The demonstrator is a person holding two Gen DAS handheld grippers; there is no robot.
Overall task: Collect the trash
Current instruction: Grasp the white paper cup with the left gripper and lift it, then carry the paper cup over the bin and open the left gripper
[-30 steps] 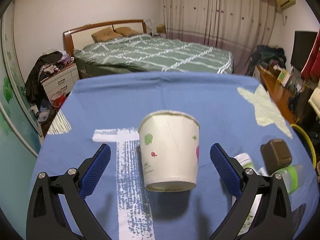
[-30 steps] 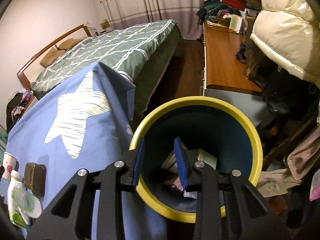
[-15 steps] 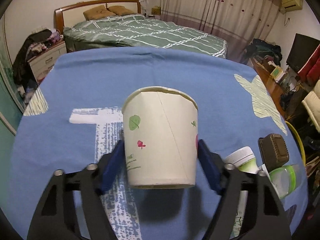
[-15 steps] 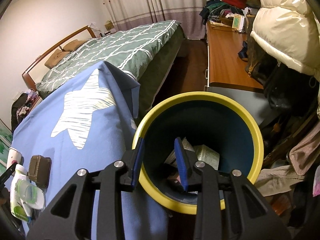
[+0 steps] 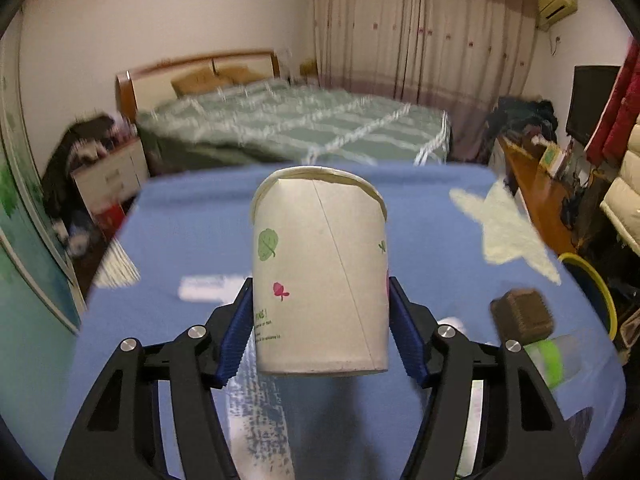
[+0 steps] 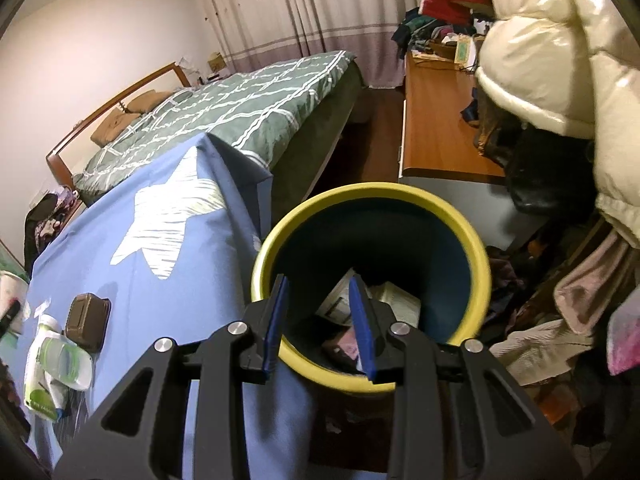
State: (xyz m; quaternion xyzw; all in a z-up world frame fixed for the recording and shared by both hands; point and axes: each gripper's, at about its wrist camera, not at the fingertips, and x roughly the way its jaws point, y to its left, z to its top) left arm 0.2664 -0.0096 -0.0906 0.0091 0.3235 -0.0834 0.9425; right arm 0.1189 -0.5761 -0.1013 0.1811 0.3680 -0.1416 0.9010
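My left gripper [image 5: 320, 340] is shut on a white paper cup [image 5: 320, 276] with small green and pink prints and holds it upright above the blue cloth [image 5: 192, 240]. The cup also shows at the far left of the right wrist view [image 6: 10, 296]. My right gripper [image 6: 320, 320] hangs over the mouth of the yellow-rimmed dark bin [image 6: 372, 196], its jaws a little apart and empty. Paper scraps [image 6: 394, 300] lie inside the bin. A brown box [image 5: 522, 314] [image 6: 88, 316] and a white-and-green bottle [image 5: 554, 356] [image 6: 56, 360] lie on the cloth.
The blue cloth with a pale star [image 6: 168, 220] covers the table. A green-quilted bed [image 5: 288, 128] stands beyond it. A wooden desk [image 6: 436, 128] and a cream puffer jacket [image 6: 560, 60] are to the right of the bin. Clothes are piled on the floor [image 6: 560, 320].
My left gripper closed on the paper cup and lifted it off the cloth. My right gripper stayed over the bin, shifting slightly.
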